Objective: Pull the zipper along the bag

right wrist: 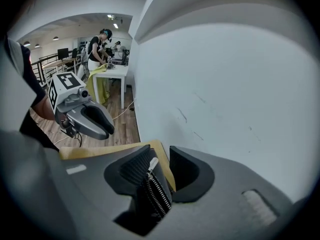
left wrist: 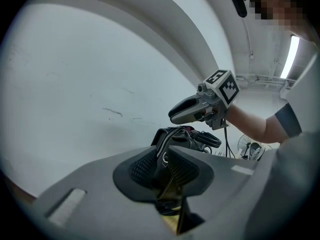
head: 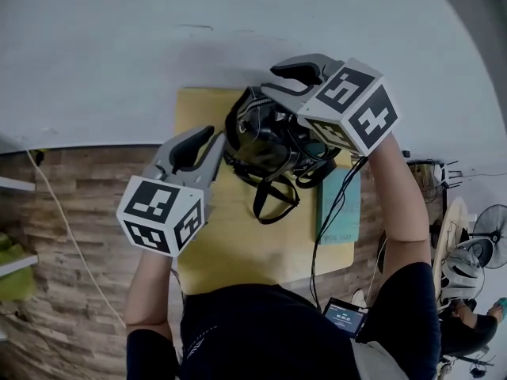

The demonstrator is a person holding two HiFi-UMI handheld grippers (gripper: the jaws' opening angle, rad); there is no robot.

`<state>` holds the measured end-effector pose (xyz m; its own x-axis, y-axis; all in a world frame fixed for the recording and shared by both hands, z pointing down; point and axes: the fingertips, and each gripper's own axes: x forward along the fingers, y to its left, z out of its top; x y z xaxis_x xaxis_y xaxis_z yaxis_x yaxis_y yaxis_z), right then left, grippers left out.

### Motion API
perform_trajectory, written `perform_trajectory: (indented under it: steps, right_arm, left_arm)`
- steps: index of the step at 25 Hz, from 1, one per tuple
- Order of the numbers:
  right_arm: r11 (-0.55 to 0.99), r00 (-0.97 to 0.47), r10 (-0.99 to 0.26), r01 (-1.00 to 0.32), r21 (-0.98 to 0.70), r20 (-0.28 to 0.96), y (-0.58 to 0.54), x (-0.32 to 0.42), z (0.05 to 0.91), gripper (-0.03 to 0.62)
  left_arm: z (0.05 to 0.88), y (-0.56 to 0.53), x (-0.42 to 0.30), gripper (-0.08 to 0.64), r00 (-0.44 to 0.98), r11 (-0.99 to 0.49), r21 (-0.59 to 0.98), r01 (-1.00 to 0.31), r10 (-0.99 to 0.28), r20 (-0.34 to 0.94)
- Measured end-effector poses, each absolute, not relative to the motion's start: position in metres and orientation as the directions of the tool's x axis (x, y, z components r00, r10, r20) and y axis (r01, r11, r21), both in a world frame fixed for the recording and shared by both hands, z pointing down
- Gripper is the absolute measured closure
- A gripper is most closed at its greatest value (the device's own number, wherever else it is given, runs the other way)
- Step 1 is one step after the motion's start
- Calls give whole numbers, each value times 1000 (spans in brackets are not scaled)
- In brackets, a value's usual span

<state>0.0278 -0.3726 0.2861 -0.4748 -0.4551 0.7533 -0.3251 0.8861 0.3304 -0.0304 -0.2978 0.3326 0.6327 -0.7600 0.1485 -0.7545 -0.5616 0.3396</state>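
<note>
A black bag [head: 269, 145] stands on the small yellow table [head: 238, 244] against the white wall. My left gripper [head: 218, 147] reaches the bag's left end. In the left gripper view the bag's edge with its zipper strip [left wrist: 161, 151] lies between the pads of the left gripper [left wrist: 164, 166], which stands open. My right gripper [head: 271, 80] hangs over the bag's top. In the right gripper view the zipper [right wrist: 155, 191] and its silver pull [right wrist: 151, 165] lie beside the left pad of the right gripper [right wrist: 160, 171]. It is open, with a clear gap to the other pad.
A black strap [head: 273, 200] trails from the bag toward me. A teal pad [head: 337, 204] lies on the table's right side, with a cable across it. The wall is close behind the bag. A fan [head: 483, 228] stands on the wooden floor at right. People work at a far white table [right wrist: 112, 71].
</note>
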Motion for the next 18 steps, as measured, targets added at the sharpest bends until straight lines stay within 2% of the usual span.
perform_trajectory:
  steps: [4,13,18]
  right_arm:
    - [911,-448,-388,-318,262,805,-381,31,301,463]
    - [932,-507,-323,-319,174,799,-378,28,299,466]
    - [944,-488,-258,-310,111,834,-377,29,307,468]
  left_arm:
    - [341,-303,-30,476,652,-574,360,-735,-744,145]
    - [348,-311,-33,482,680,-596,387,-703,-722,124]
    - [351,-315,-33,485,694,-606,403,-686,-711,113]
